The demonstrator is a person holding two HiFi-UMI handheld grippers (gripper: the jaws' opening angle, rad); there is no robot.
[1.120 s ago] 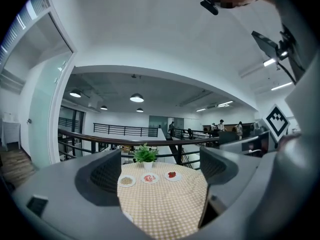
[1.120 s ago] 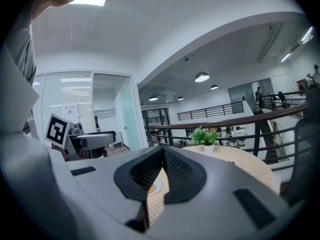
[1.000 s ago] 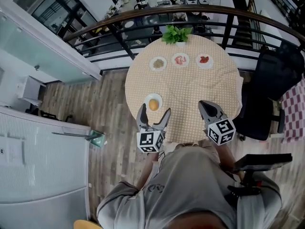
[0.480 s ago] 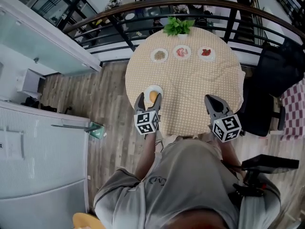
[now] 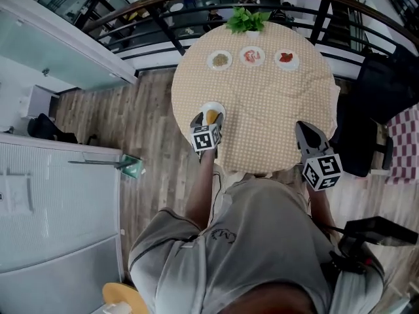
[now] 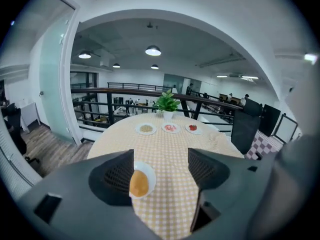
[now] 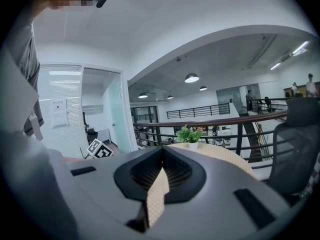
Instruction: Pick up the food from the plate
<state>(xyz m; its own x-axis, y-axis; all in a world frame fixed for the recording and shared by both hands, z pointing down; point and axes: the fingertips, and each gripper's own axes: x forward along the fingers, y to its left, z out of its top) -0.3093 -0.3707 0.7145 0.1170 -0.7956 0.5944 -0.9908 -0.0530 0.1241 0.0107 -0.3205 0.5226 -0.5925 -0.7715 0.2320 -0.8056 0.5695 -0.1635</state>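
Left gripper (image 6: 161, 173): jaws closing with a gap between them. The food (image 6: 139, 183) sits in that gap, close to the left jaw, and the pads are not pressing on it. Right gripper (image 7: 161, 160): jaws together at the tips with nothing held; only a sliver of checked cloth shows through the slot.

Round table (image 5: 268, 110) with a beige checked cloth fills the middle of the head view, backed by a curved dark railing (image 6: 125, 90). Black chair (image 5: 376, 100) stands at the table's right side. The right gripper's tips are over the table's near right edge, and its marker cube (image 5: 321, 171) is off the table, by the person's body.

Potted green plant (image 5: 247, 19) is at the far edge. Just in front of it is a row of three small white plates: brownish contents (image 5: 220, 59), pink (image 5: 251, 56), red (image 5: 287, 59).

A fourth white plate (image 5: 220, 108) is at the near left edge, well apart from that row. The left gripper is over it, one jaw on each side of the food in the head view. The food is an orange-yellow rounded lump lying on the left part of that plate, not lifted.
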